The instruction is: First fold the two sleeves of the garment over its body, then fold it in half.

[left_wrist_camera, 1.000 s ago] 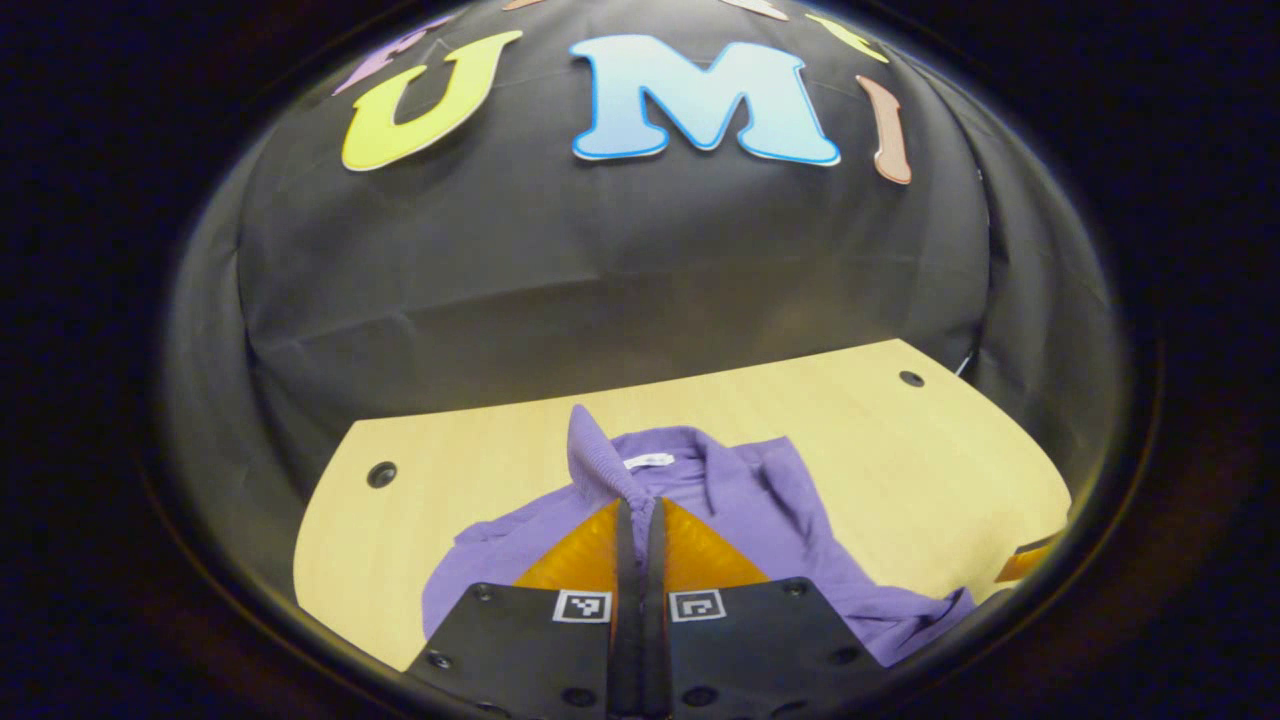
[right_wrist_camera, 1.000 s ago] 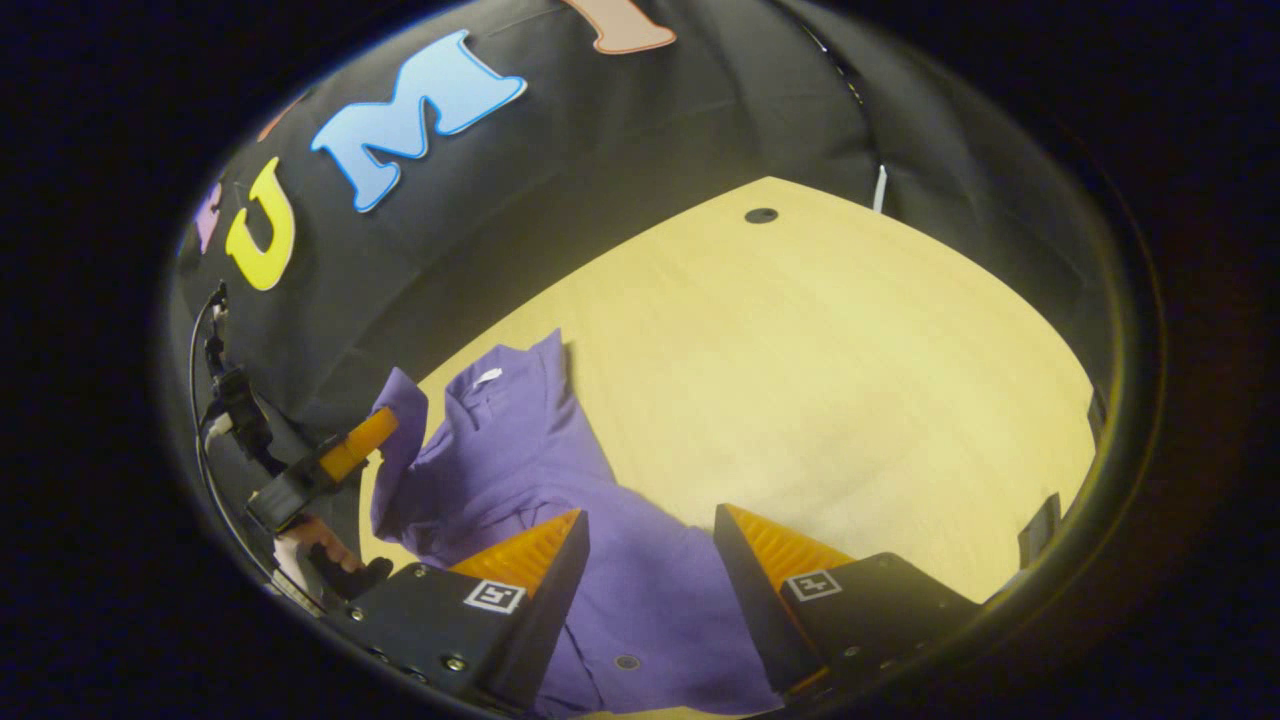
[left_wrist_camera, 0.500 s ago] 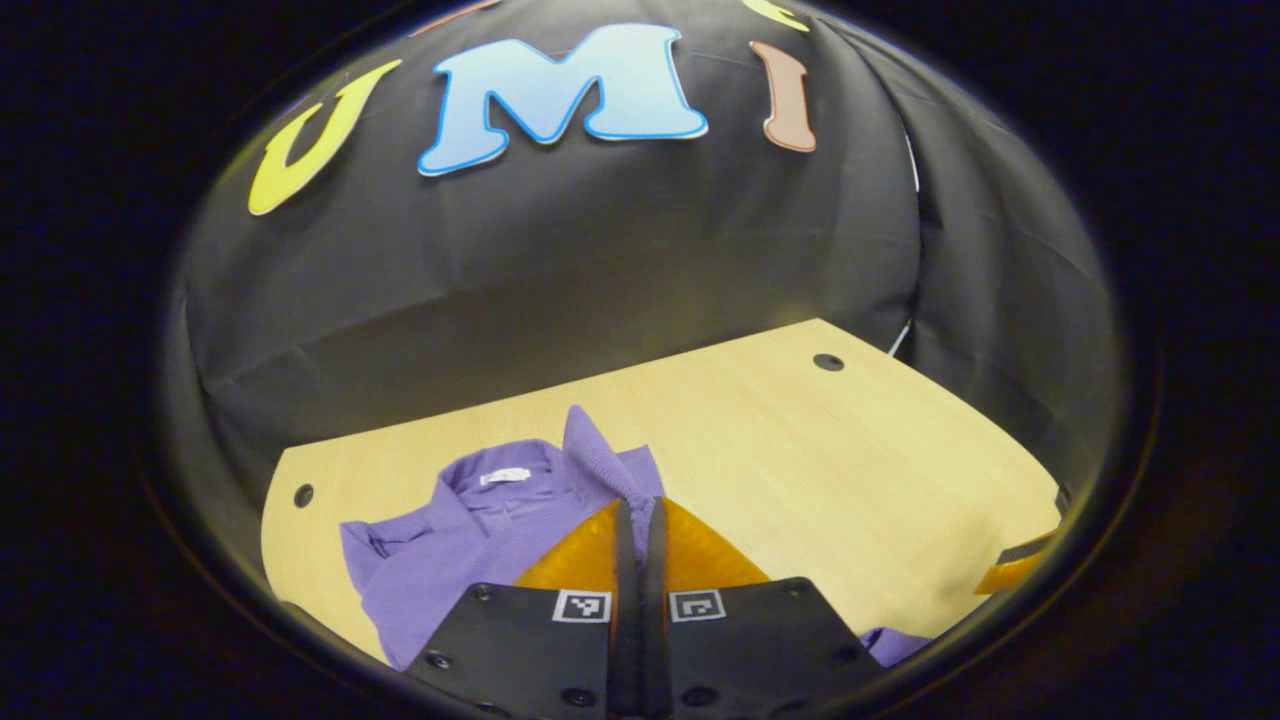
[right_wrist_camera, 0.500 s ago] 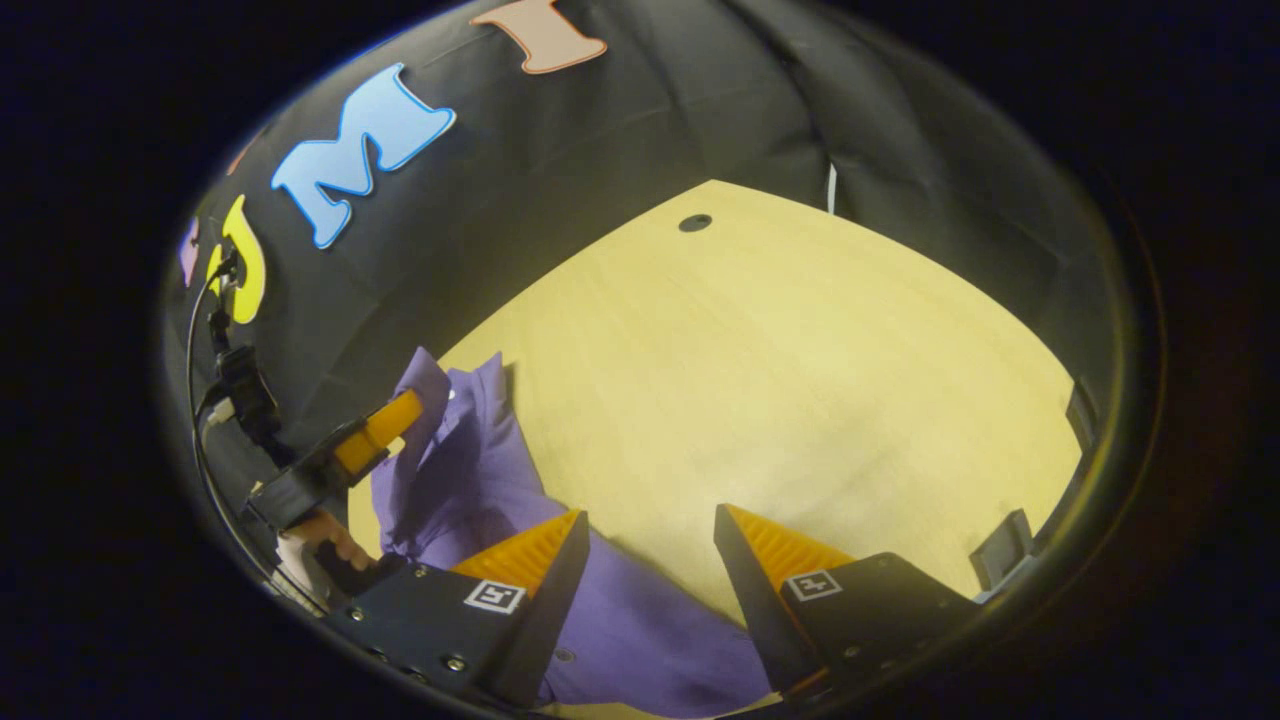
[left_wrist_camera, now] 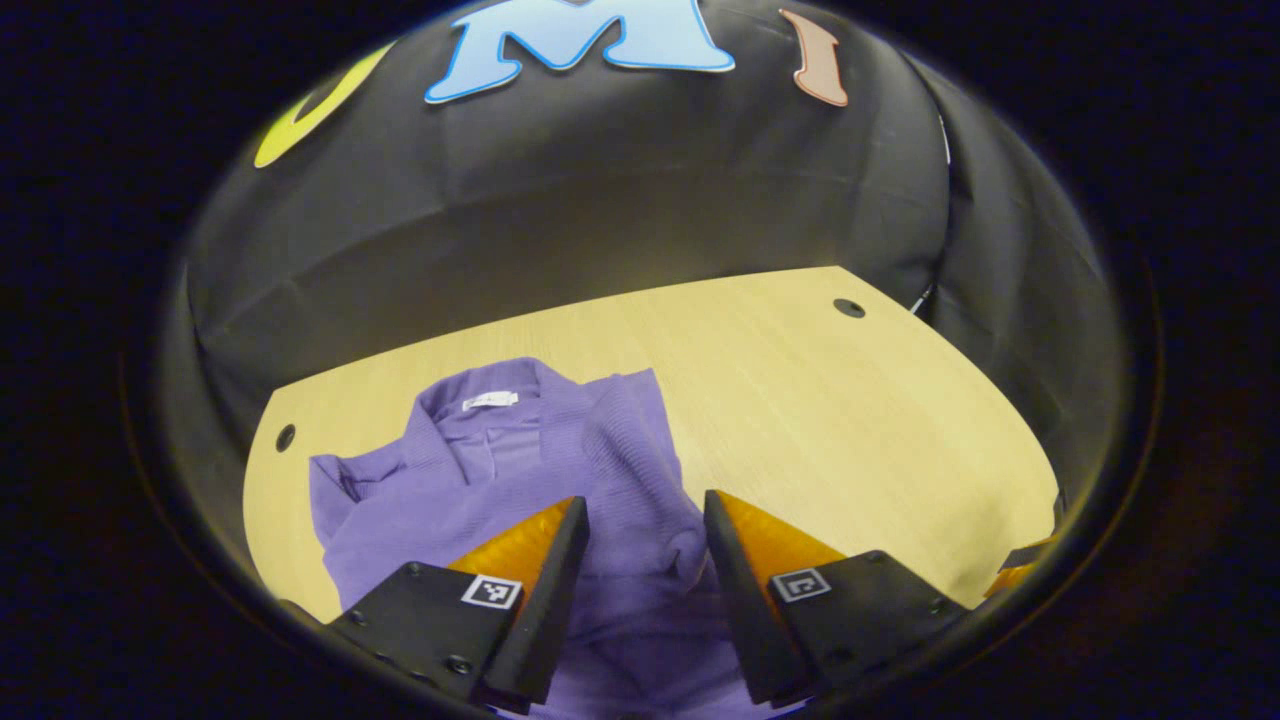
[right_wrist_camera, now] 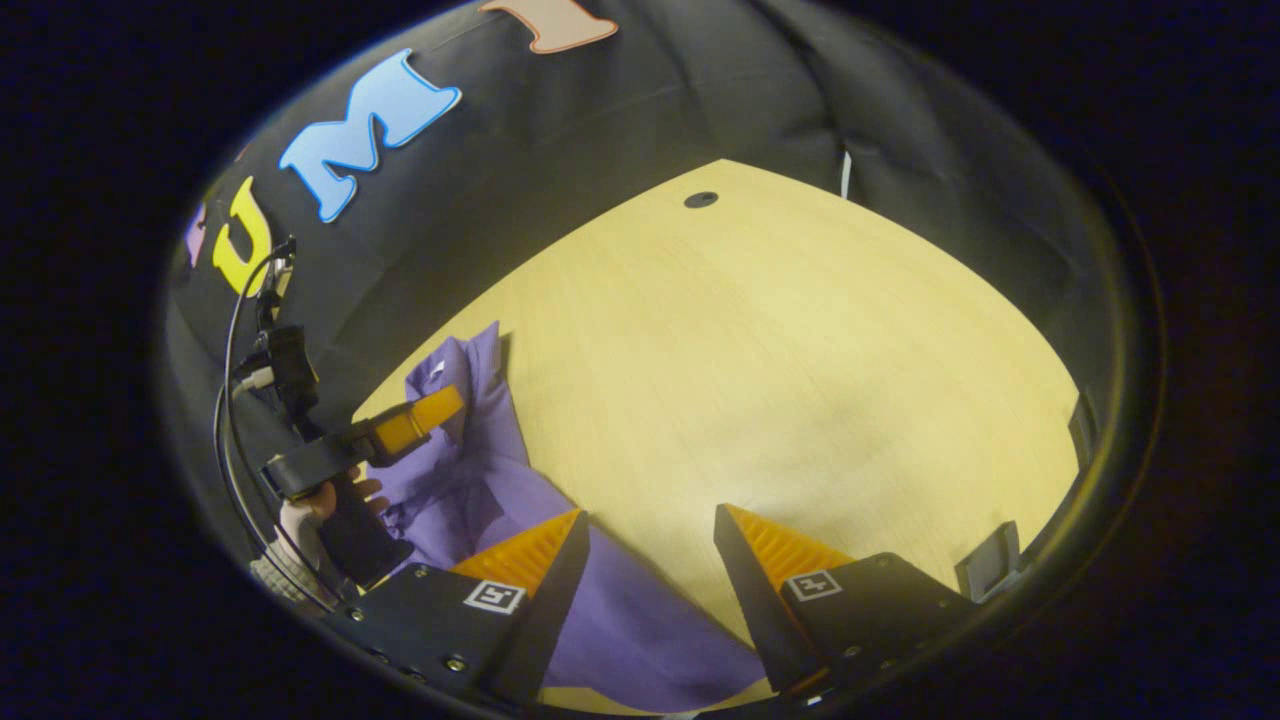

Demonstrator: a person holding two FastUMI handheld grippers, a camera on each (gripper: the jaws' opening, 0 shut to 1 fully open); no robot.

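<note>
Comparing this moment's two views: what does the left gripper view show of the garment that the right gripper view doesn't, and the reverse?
Left gripper view alone: the collar with its white label, and a sleeve lying folded over the body, with the left gripper open above it. Right gripper view alone: the left gripper from the side, the hand holding it with its cable, and the open right gripper above the garment's near edge. Shared: the purple garment lying on the wooden table.
</note>
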